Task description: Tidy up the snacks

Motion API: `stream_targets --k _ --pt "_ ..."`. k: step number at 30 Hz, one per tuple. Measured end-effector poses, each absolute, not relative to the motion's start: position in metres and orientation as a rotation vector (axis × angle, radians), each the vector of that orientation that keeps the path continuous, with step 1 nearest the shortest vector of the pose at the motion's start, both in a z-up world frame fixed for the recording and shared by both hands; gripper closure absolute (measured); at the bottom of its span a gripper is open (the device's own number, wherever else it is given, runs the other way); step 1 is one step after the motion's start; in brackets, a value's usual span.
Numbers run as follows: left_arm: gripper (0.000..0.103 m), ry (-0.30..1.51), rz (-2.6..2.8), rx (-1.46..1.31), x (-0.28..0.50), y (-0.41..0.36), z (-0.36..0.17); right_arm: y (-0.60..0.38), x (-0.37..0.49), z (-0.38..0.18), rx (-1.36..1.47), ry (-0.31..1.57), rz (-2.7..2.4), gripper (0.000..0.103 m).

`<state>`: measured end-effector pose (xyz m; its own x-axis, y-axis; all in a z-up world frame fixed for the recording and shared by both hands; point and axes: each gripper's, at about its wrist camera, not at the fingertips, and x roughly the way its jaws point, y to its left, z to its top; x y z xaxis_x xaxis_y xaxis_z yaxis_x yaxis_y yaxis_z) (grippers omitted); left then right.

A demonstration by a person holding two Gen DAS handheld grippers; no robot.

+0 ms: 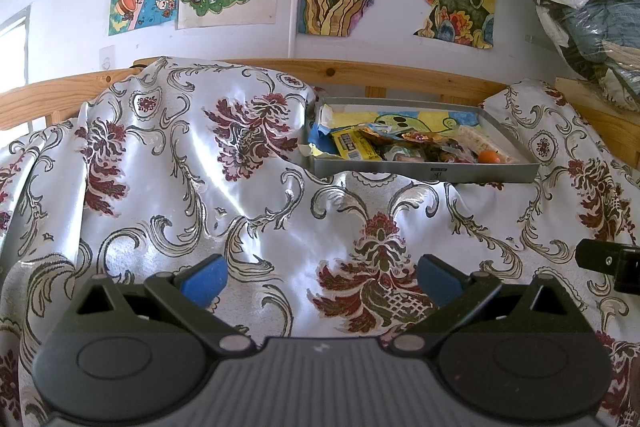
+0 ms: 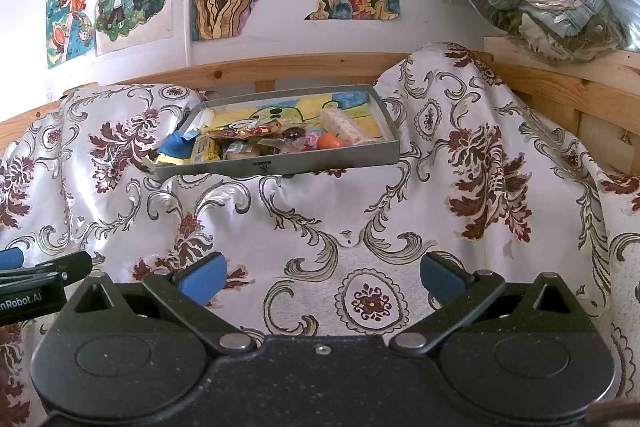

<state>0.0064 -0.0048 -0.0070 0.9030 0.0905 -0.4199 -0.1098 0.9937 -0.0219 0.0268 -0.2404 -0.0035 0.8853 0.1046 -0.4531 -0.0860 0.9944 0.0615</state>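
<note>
Left tongs [image 1: 322,277] and right tongs [image 2: 322,277]: both spread wide, blue pads holding nothing, hovering side by side over the floral cloth [image 1: 192,187]. Snacks [image 2: 280,141] lie heaped in a grey tray [image 2: 280,165] ahead on the cloth, between two draped humps, in front of a wooden rail [image 2: 280,67]; among them a yellow packet [image 1: 356,147], an orange ball [image 2: 330,141] and a pale bar [image 2: 344,125]. Tray well apart from both tongs, nearer the right pair.
</note>
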Motion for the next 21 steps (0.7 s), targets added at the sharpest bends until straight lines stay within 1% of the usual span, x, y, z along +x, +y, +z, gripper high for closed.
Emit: stream_targets --k 10,21 --pt "0.0 0.437 0.106 -0.051 0.006 -0.0039 -0.0071 -0.2403 0.0268 -0.0036 0.04 0.474 0.099 0.001" --pt "0.0 0.501 0.11 -0.051 0.0094 -0.0046 -0.0086 -0.2401 0.0267 -0.0037 0.039 0.475 0.099 0.001"
